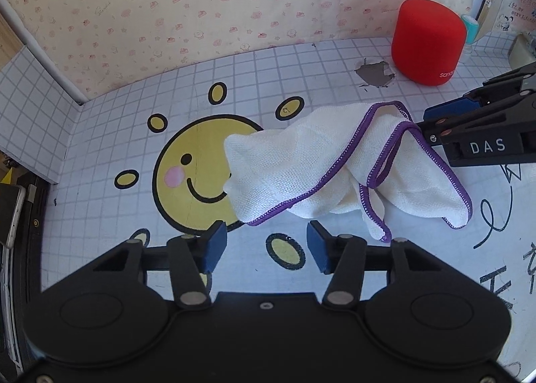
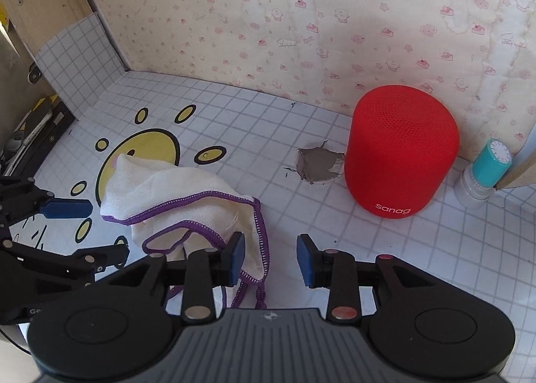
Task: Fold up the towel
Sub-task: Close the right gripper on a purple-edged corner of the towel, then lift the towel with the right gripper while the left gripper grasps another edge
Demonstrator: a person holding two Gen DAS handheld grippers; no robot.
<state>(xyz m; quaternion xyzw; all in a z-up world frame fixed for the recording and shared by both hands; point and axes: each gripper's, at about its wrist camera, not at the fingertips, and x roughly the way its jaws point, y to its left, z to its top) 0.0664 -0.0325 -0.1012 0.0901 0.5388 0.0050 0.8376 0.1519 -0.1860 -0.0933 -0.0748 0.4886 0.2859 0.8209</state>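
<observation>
A white towel with purple stitched edges (image 1: 301,165) lies crumpled on the checked table mat, partly over a yellow smiling sun print (image 1: 187,175). In the left wrist view my left gripper (image 1: 266,247) is open and empty, just in front of the towel's near edge. My right gripper (image 1: 425,121) reaches in from the right beside the towel's purple hem. In the right wrist view the towel (image 2: 174,192) lies ahead and to the left, and my right gripper (image 2: 270,259) is open with its left finger (image 2: 236,257) against the towel's edge. My left gripper (image 2: 90,232) shows at the left, open.
A red cylindrical speaker (image 2: 400,151) stands at the back right against the patterned wall. A teal-capped small bottle (image 2: 485,172) stands right of it. A torn patch in the mat (image 2: 318,165) lies left of the speaker. A grid-covered side wall (image 1: 30,115) bounds the left.
</observation>
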